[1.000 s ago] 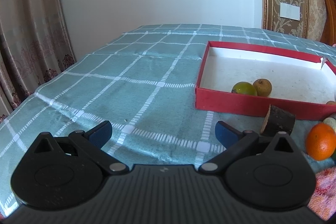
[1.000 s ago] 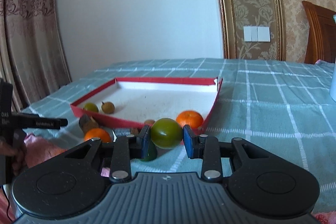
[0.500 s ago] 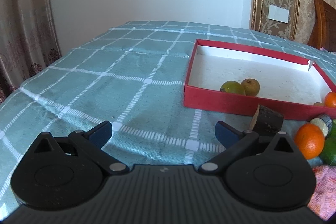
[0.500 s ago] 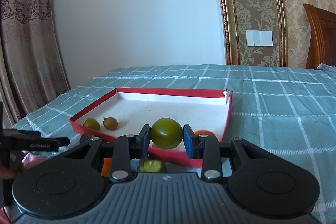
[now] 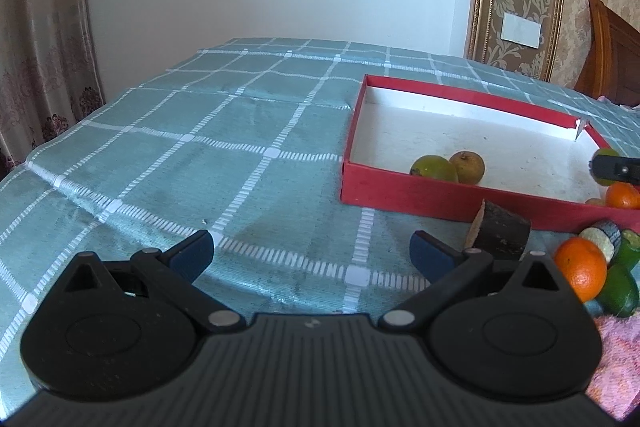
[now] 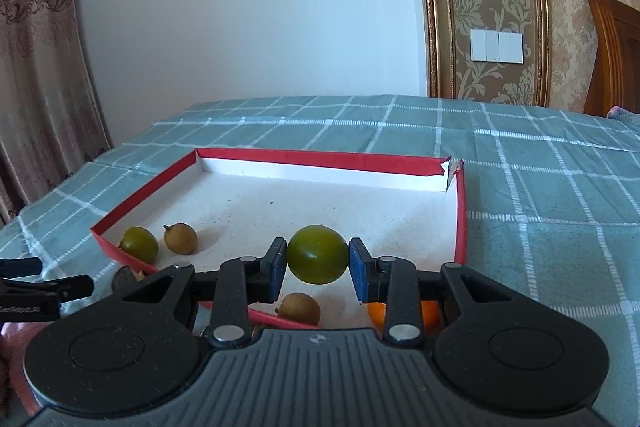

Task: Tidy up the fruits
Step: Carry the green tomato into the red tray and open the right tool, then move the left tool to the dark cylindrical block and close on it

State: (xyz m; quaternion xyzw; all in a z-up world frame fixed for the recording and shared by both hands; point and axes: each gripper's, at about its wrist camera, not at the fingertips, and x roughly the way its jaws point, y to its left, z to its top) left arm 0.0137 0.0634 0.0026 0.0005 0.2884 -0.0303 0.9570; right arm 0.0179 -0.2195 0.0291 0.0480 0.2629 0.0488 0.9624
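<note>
**Green fruit carried over the red box, ready to be set down**

A table covered in a teal checked cloth (image 5: 224, 147) fills the room's foreground, with a pale wall and patterned curtains behind it. On the cloth sits a shallow red box (image 6: 320, 159) with a white floor and a torn far corner. Inside it, near the left wall, a small green fruit (image 6: 139, 243) and a brown longan (image 6: 181, 238) lie side by side, just touching or nearly so. Another longan (image 6: 298, 308) and an orange (image 6: 429, 311) rest by the near wall, partly hidden by the tool.

The right gripper (image 6: 317, 263) is clamped narrow on a round green fruit (image 6: 317, 254), its blue pads pressing both sides, held above the box floor. The left gripper (image 5: 311, 254) stands wide apart with nothing between its pads, low over bare cloth. Outside the box near it lie a dark brown chunk (image 5: 500, 233), a second orange (image 5: 581, 273) and green pieces (image 5: 620, 289).

The risk, as I judge it: the fruit is smooth and round, so released from this height it may bounce, roll into the longan below, or run towards the torn corner. Lowering first would help.
</note>
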